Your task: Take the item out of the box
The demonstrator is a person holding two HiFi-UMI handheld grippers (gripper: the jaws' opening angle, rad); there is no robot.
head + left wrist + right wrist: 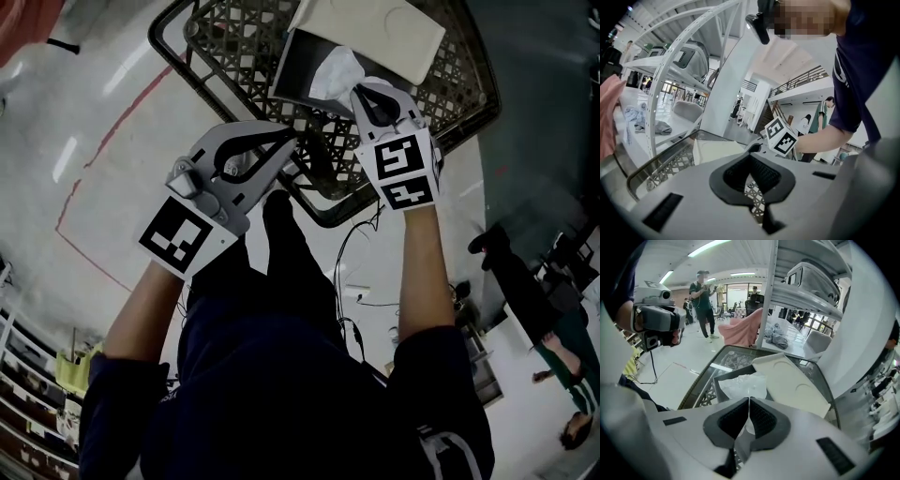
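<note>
A dark open box [298, 66] lies in a wire-mesh cart [328, 211], with its cream lid [375, 33] leaning beside it. A crumpled white plastic-wrapped item [333, 73] sticks up out of the box. My right gripper [361, 94] is shut on the top of this wrap. In the right gripper view the wrap [743, 385] runs from the box [718, 393] into the right gripper [749, 401], next to the lid [792, 385]. My left gripper [286, 145] hovers at the cart's near rim, shut, with nothing seen between its fingers. The left gripper [750, 176] looks over the mesh [670, 164].
The cart stands on a pale floor with red tape lines [103, 141] and loose cables [352, 253]. A white shelving rack [811, 287] rises beyond the cart. Pink cloth [740, 331] is draped behind it. A person in green [704, 301] stands further off, others at right [525, 281].
</note>
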